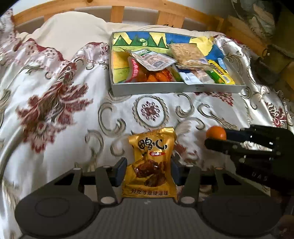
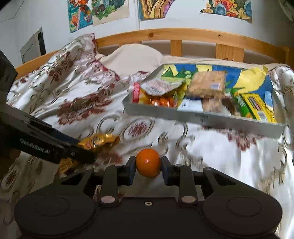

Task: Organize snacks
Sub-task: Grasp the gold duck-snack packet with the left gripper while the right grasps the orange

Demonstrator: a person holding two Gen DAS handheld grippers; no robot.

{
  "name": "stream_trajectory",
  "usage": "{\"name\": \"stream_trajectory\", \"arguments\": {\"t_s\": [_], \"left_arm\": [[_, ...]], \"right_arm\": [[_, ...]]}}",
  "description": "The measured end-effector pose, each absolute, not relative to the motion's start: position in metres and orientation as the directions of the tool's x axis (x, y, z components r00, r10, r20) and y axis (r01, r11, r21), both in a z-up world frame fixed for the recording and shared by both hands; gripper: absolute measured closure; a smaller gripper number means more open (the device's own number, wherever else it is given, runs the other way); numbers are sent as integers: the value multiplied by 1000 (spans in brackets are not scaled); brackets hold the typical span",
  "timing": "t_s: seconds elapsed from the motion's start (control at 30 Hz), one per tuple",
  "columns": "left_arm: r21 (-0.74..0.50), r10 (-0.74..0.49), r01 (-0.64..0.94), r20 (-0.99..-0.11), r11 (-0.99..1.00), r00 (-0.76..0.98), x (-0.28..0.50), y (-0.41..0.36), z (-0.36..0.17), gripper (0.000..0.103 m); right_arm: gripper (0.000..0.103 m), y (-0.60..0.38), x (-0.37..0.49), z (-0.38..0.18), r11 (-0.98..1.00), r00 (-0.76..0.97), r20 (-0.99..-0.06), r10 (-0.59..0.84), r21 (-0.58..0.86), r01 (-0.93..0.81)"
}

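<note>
A gold snack packet (image 1: 150, 161) with dark printed characters stands upright between the pads of my left gripper (image 1: 148, 170), which is shut on it above the quilt. To its right, my right gripper (image 1: 219, 137) is shut on a small orange (image 1: 215, 131). In the right wrist view the orange (image 2: 148, 161) sits squeezed between the two pads of the right gripper (image 2: 148, 164). The left gripper (image 2: 86, 152) reaches in from the left with the gold packet (image 2: 99, 139) crumpled in it. A grey tray (image 1: 165, 87) with a colourful painted bottom lies further back, holding several snack packets.
The floral quilt (image 1: 55, 103) covers the bed. Behind the tray (image 2: 202, 117) are a cream pillow (image 2: 132, 55) and a wooden headboard (image 2: 183, 35). Colourful pictures (image 2: 80, 14) hang on the wall. Dark clutter (image 1: 272, 60) sits past the bed's right edge.
</note>
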State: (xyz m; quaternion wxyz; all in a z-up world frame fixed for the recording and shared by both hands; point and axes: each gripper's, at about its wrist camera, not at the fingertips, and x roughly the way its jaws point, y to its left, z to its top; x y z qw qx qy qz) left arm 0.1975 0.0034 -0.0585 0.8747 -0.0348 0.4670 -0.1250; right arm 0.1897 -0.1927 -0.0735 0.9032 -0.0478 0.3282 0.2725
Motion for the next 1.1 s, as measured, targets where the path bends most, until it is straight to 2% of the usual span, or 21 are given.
{"name": "stream_trajectory", "arguments": {"t_s": [0.37,0.53,0.7,0.83,1.0,1.1], "left_arm": [[-147,-225,184,-808,972,544,164,-16,-66,46],[-136,-220,193,-815,972,535,169,-20,-66,38],[-114,-203,197,-827,974,525,171,-24,-70,37],[-89,-194,220,-830,972,522,170,-31,-71,29],[-66,-174,217,-833,974,526,169,-36,-72,30],[-45,-151,208,-835,977,529,168,-37,-72,36]], "right_arm": [[72,-204,159,-82,830,587,-659,469,102,-549],[71,-200,161,-87,827,583,-665,467,97,-553],[71,-199,163,-88,826,580,-668,467,96,-555],[70,-199,161,-89,821,584,-663,468,83,-564],[70,-199,157,-89,821,590,-663,461,67,-567],[70,-201,153,-90,819,589,-664,461,64,-570]]}}
